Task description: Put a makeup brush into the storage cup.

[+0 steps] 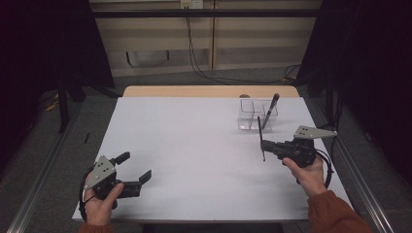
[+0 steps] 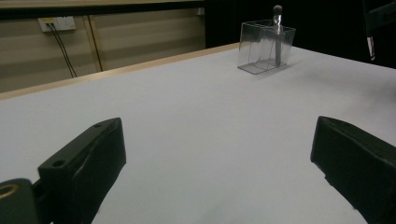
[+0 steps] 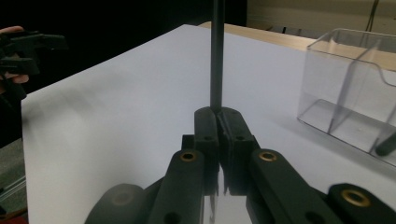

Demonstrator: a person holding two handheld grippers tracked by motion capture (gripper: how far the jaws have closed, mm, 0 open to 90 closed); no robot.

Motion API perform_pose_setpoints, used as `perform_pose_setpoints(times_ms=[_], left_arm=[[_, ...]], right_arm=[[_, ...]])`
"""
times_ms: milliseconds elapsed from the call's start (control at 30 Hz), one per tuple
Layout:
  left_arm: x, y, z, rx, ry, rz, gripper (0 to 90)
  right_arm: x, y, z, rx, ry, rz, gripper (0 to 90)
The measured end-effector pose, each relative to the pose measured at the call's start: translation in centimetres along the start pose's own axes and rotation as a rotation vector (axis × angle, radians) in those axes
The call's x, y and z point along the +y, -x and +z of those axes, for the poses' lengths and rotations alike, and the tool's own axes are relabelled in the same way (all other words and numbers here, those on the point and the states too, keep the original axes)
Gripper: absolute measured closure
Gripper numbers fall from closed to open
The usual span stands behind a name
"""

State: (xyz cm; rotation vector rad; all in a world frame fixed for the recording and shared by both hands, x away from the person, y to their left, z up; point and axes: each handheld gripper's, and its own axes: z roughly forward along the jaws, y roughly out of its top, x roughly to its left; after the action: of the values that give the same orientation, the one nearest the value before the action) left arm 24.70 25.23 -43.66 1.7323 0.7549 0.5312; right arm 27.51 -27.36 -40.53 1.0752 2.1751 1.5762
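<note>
My right gripper (image 1: 268, 145) hovers over the right side of the white table (image 1: 194, 145), just in front of a clear divided box (image 1: 256, 114). It is shut on a thin black stick (image 1: 261, 132) that stands nearly upright through the jaws. In the right gripper view the stick (image 3: 216, 56) rises from the closed gripper (image 3: 217, 116), with the box (image 3: 350, 88) to the right. A dark brush (image 1: 271, 108) leans inside the box. My left gripper (image 1: 135, 167) rests low at the front left, open and holding nothing. In its own view the left gripper (image 2: 219, 154) faces the box (image 2: 266, 46) and brush (image 2: 278, 28).
The table's wooden far edge (image 1: 209, 91) lies behind the box. A metal rail (image 1: 359, 184) runs along the right side. Cables (image 1: 194, 58) hang on the wall beyond. White surface stretches between the two grippers.
</note>
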Motion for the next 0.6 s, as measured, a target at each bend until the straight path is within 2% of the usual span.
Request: perform_pose_setpoints(times_ms=[167, 600], left_arm=[[0.0, 0.0, 0.0, 0.001, -0.004, -0.002, 3.3], [-0.1, 0.0, 0.0, -0.002, -0.003, -0.001, 2.9]], right_arm=[[0.4, -0.7, 1.0, 0.05, -0.009, -0.012, 86.8], [1.4, -2.4, 3.7, 0.141, -0.057, -0.058, 86.7]])
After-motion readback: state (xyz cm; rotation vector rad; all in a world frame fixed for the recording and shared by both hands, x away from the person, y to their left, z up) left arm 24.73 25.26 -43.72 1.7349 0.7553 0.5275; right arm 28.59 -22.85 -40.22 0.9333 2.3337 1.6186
